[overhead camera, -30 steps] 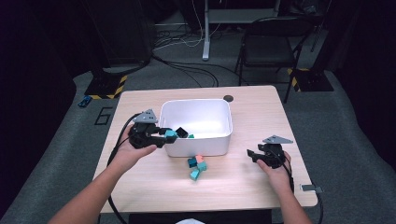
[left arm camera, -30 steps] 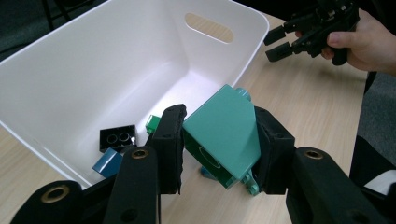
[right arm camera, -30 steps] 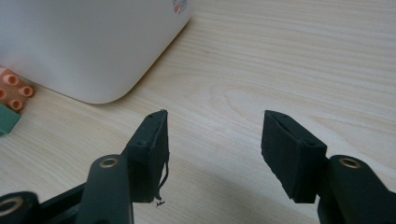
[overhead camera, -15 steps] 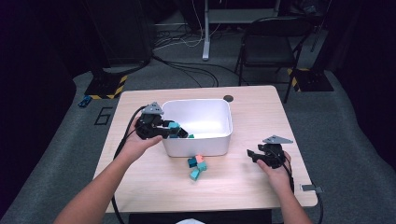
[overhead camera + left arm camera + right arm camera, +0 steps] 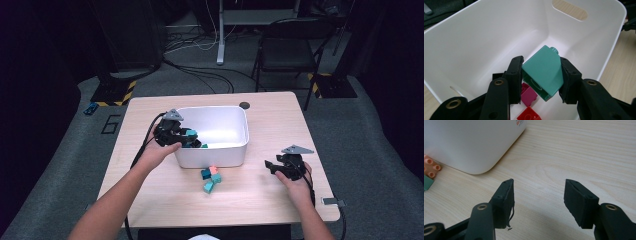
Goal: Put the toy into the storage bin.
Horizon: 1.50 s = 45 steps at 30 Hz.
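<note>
My left gripper [image 5: 540,75] is shut on a teal brick [image 5: 543,71], held tilted over the inside of the white bin [image 5: 486,37]. From above, that left gripper [image 5: 186,138] reaches over the left wall of the white bin [image 5: 235,155] with the teal brick [image 5: 191,133] at its tip. On the bin floor below lie a magenta brick [image 5: 529,93] and a red brick [image 5: 529,115]. My right gripper [image 5: 270,166] rests open on the table at the right; in its own view the right gripper [image 5: 537,195] has only bare wood between the jaws.
A small cluster of teal and orange bricks [image 5: 211,178] lies on the table in front of the bin; the orange brick [image 5: 431,167] sits beside the bin corner [image 5: 474,147]. A dark round mark [image 5: 244,105] is behind the bin. A chair [image 5: 290,55] stands beyond the table.
My left gripper has carried the teal brick rightward and down, from beside the bin's left rim to inside it. The right gripper has stayed put.
</note>
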{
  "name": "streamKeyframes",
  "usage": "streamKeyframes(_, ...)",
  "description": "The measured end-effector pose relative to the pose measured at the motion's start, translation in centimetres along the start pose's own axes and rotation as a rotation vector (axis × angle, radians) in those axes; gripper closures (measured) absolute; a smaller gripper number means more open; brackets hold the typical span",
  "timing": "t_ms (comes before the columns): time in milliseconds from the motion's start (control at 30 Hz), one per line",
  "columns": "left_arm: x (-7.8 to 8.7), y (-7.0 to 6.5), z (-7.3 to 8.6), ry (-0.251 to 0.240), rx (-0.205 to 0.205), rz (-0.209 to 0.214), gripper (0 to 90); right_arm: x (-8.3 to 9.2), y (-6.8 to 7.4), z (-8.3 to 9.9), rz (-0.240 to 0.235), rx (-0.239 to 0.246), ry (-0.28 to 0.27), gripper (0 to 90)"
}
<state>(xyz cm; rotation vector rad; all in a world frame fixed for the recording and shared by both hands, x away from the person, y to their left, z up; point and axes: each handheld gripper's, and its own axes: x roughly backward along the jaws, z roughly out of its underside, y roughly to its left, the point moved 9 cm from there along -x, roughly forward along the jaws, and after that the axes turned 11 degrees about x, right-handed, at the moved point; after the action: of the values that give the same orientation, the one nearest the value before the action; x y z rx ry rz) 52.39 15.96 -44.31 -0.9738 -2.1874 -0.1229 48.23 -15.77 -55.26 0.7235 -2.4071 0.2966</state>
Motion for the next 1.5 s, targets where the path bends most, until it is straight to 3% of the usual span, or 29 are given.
streamKeyframes(200,-0.6,0.4,0.4,0.031,0.0,-0.022,59.1,0.0,0.0,0.0,-0.001,0.0,0.0,41.0)
streamKeyframes(533,-1.0,0.5,0.5,0.041,0.007,-0.035,57.4,0.0,0.0,0.0,-0.002,0.0,-0.001,41.0)
streamKeyframes(733,-0.7,0.8,0.5,0.032,0.013,-0.049,50.6,0.0,0.0,0.0,-0.002,0.0,-0.001,41.0)
streamKeyframes(900,0.4,0.6,0.3,-0.006,0.013,-0.038,48.8,0.0,0.0,0.0,-0.001,0.001,-0.001,41.0)
streamKeyframes(1100,1.8,-0.6,0.6,-0.051,-0.001,-0.009,47.2,0.1,0.0,0.0,0.001,-0.003,-0.003,41.0)
streamKeyframes(1333,3.0,-2.7,1.8,-0.058,-0.05,0.028,47.2,0.1,0.1,-0.1,0.001,-0.013,-0.003,41.0)
streamKeyframes(1500,3.5,-3.4,2.5,-0.062,-0.059,0.047,47.2,0.1,0.2,-0.2,0.001,-0.008,-0.005,40.9)
